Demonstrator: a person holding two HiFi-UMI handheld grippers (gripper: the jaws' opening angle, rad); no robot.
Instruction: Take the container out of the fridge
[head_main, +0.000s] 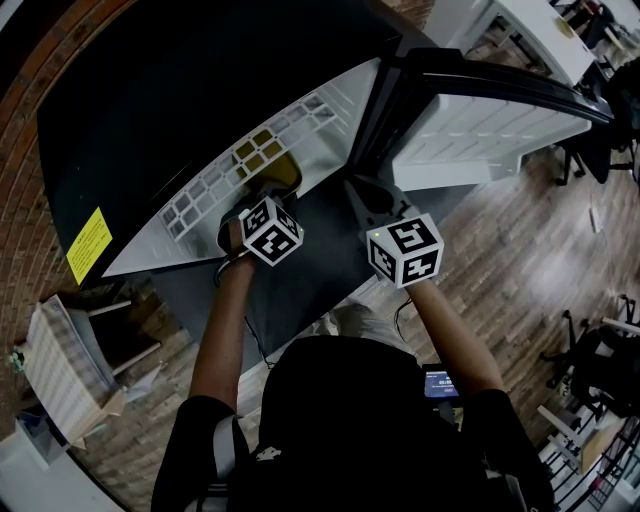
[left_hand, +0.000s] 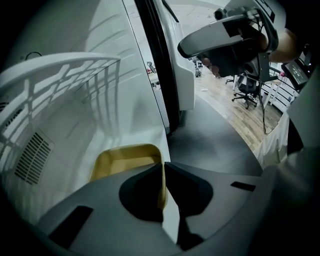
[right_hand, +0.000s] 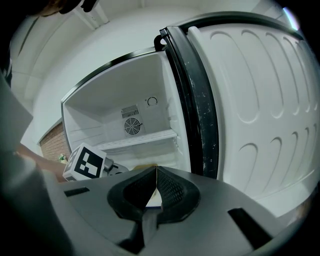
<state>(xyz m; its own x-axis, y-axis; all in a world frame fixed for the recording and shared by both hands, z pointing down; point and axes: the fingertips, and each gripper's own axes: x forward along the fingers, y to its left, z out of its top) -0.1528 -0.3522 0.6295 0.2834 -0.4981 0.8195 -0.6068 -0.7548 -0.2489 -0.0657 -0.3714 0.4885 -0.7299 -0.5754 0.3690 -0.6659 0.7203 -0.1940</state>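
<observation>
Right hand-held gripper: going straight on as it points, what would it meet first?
Probably the yellow container in the fridge, just past the right hand-held gripper's shut tips; depth is unclear.

Count on inspection: one fridge (head_main: 150, 110), with one door (head_main: 490, 130) standing open. One yellow container (left_hand: 125, 161) is inside. Grippers number two, the left gripper (left_hand: 163, 170) and the right gripper (right_hand: 156, 172), and each carries one marker cube, two in all (head_main: 270, 230) (head_main: 405, 248). One person is present, with two forearms in the head view. The fridge compartment shows one white wire rack (head_main: 200, 200) and one round fan grille (right_hand: 132, 125) on its back wall. One yellow sticker (head_main: 88, 243) is on the dark outer panel. One office chair (left_hand: 245, 85) is distinct in the left gripper view.
</observation>
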